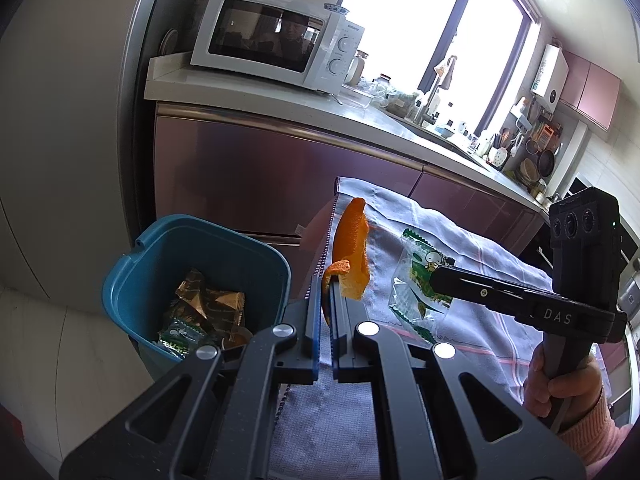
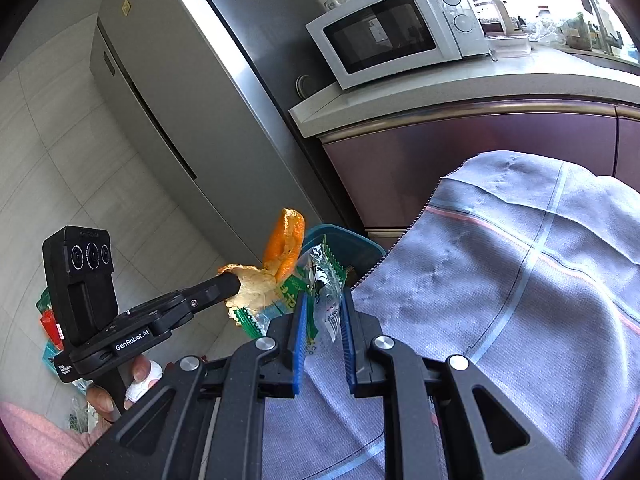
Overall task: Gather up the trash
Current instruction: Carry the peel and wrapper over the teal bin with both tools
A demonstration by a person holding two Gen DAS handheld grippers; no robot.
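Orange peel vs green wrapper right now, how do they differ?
The orange peel is opaque, curled and orange; the green wrapper is a flat, partly clear, printed film. The left gripper pinches the peel; the right gripper clamps the wrapper. Both are held up near the blue bin.

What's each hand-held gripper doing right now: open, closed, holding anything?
Left hand-held gripper: closed on the orange peel.
Right hand-held gripper: closed on the green-and-clear snack wrapper.

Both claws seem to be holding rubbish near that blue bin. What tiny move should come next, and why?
Probably swing the left gripper sideways over the blue bin. It is shut on the orange peel, which hangs beside the bin's rim, above the cloth's edge, so letting go now might miss.
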